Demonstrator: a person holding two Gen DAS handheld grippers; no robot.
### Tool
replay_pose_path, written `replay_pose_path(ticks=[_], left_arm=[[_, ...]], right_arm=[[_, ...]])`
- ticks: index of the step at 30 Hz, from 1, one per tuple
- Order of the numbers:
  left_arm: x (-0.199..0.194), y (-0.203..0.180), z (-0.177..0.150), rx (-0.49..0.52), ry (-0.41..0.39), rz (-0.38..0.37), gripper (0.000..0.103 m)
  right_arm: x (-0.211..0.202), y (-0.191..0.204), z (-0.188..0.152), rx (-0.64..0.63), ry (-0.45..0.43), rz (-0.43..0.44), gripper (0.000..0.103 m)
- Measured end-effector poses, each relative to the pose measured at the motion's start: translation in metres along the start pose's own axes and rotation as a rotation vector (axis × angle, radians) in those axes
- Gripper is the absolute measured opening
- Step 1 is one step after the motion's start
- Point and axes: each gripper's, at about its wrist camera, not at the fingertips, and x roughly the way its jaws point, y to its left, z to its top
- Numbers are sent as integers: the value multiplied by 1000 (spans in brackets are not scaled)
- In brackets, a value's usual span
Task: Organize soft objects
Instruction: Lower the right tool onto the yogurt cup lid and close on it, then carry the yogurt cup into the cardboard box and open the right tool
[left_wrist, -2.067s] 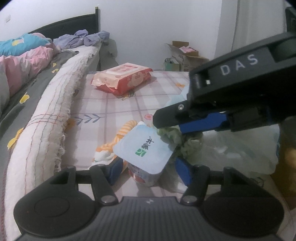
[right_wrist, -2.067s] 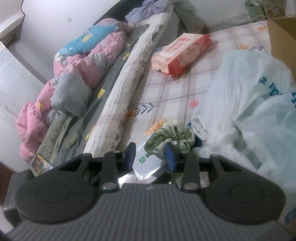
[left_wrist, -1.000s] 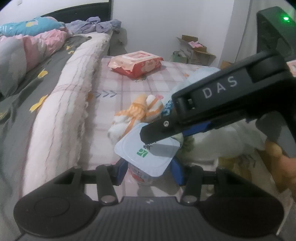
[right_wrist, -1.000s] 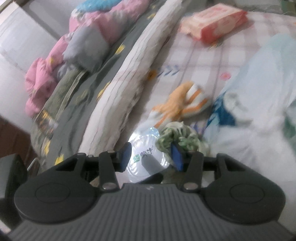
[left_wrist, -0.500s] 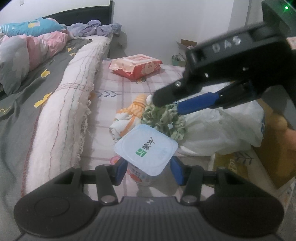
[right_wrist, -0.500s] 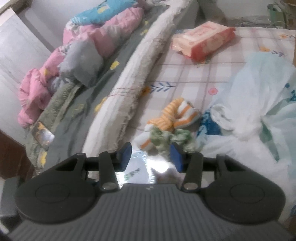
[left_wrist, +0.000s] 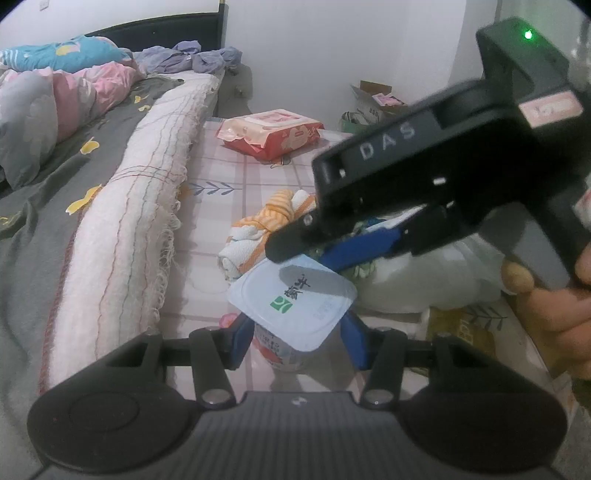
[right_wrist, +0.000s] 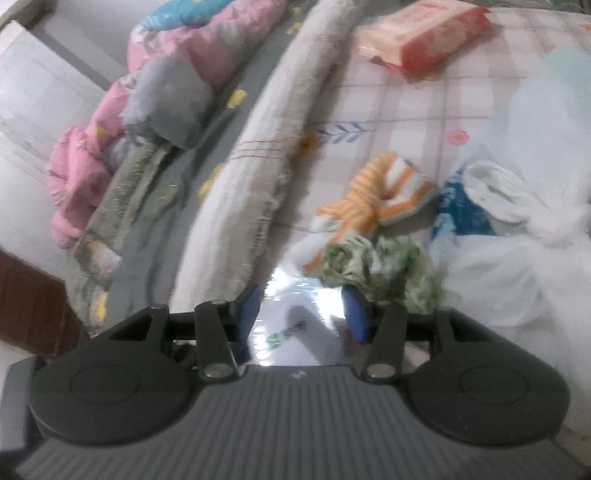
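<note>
While the left gripper (left_wrist: 293, 328) sits with both blue pads against the sides of the cup (left_wrist: 291, 299), clamping it upright over the checked sheet (left_wrist: 236, 173), the change is on the other side. Half a second ago the right gripper (left_wrist: 299, 254) was lifted clear, with the scrunchie (right_wrist: 384, 266) dangling in full view above the lid. Now its tip is down over the lid's far edge, casting a shadow on the foil, and in the left view only scraps of green show under its blue finger. I read this as the scrunchie being brought to the cup, so the step is mid-way and nothing is put away yet.

From the right wrist view the jaws stand partly apart, with the lid showing in the gap. The scrunchie bunches at the right fingertip, and I cannot tell whether it is pinched or merely hooked there.

Counting from the left:
- one quilt (left_wrist: 55, 99)
- one rolled blanket (left_wrist: 129, 229)
- one cup
- one striped cloth (left_wrist: 266, 221), just beyond the cup
- one wipes pack (left_wrist: 269, 133), farther back
- one scrunchie
- one open box (left_wrist: 373, 96) by the wall
- one white bag (left_wrist: 424, 280)
- one hand (left_wrist: 569, 317) on the right gripper's handle

There are two grippers.
</note>
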Motion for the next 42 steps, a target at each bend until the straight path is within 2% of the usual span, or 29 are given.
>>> replay_pose_path(ticks=[6,12,23,32,42], left_arm=[[5,0,2,6,-3,6,53],[3,4,4,-14,2,4,53],[-22,2,6,-20,-36,8,53],[-63,-10,13,4,-118,13,53],[-97,-56,31,92,-204,-42,53]], right_arm=[[11,-9,-3,49,54,70,48],[10,1,-4,18,58,58,48],[-13,15,-10,8,35,93,48],[-55,34,-20,-4,-33,150,47],[-133,28,-39,28,-145,193,47]])
